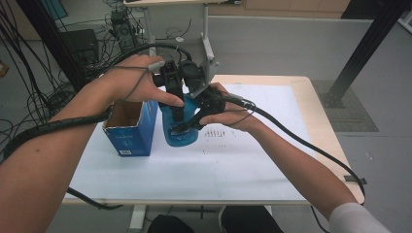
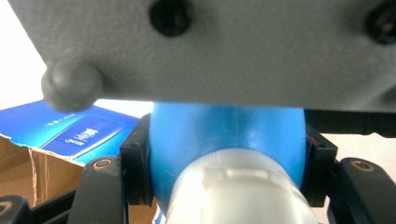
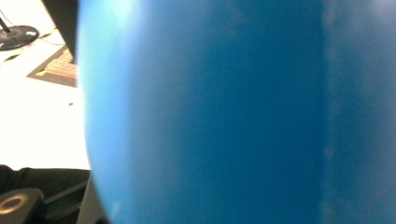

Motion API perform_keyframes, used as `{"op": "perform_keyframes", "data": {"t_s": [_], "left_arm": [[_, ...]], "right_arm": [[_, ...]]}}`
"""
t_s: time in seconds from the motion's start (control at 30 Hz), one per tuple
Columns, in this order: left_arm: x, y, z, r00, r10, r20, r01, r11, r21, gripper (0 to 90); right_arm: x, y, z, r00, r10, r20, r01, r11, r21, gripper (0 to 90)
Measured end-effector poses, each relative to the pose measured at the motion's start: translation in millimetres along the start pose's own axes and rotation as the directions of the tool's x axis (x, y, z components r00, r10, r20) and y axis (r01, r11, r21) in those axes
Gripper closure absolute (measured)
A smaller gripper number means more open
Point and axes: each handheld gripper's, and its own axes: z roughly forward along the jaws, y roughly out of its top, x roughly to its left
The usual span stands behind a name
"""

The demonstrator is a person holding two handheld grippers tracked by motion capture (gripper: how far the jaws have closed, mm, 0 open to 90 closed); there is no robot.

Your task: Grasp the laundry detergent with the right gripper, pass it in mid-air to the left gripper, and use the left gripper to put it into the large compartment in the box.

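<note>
High view: my left tool (image 1: 176, 109) comes down from above and clamps a blue bottle (image 1: 179, 132) standing on the white desk (image 1: 243, 165), just beside an open blue box (image 1: 130, 128). My right tool (image 1: 194, 119) grips the bottle's side. Left gripper view: black jaws pinch the blue bottle (image 2: 224, 135) below its white cap (image 2: 243, 191).

In the right gripper view the smooth blue plastic bottle (image 3: 210, 112) is a close blur, cut off on 3 sides. In the high view, hands cover its top; the cardboard-lined blue box's (image 1: 130, 131) small label seems unreadable.
</note>
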Motion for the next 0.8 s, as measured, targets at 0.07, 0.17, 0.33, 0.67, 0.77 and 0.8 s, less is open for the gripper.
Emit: {"op": "perform_keyframes", "data": {"t_s": [0.07,0.17,0.33,0.67,0.77,0.8], "left_arm": [[0.2,-0.4,0.0,1.0000,-0.004,-0.004,0.004,1.0000,-0.002,38.1],[0.3,-0.8,-0.8,1.0000,-0.008,-0.003,0.008,1.0000,-0.002,38.1],[2.3,-2.5,-1.2,0.9999,-0.017,0.002,0.017,0.9998,-0.011,38.1],[1.4,-2.4,2.1,0.9993,-0.037,-0.003,0.037,0.9993,-0.010,38.1],[2.0,-0.8,0.4,0.9997,-0.024,-0.007,0.024,0.9997,0.008,38.1],[2.0,-0.8,0.4,0.9997,-0.024,-0.007,0.024,0.9997,0.008,38.2]], "right_arm": [[-0.1,0.0,-0.3,1.0000,0.001,0.000,-0.001,1.000,0.000,42.3],[-1.7,-0.2,-0.8,1.0000,-0.008,-0.002,0.008,1.000,-0.017,41.2],[-2.3,0.4,-2.3,0.9999,0.011,-0.007,-0.011,1.000,-0.029,40.4],[-2.5,-0.6,-6.5,0.9998,0.014,0.016,-0.014,0.999,-0.034,35.4],[-1.2,-5.2,-6.2,0.9995,0.026,0.018,-0.025,0.999,-0.041,34.3],[-1.3,-6.3,-6.6,0.9994,0.028,0.020,-0.027,0.999,-0.047,32.9]]}}
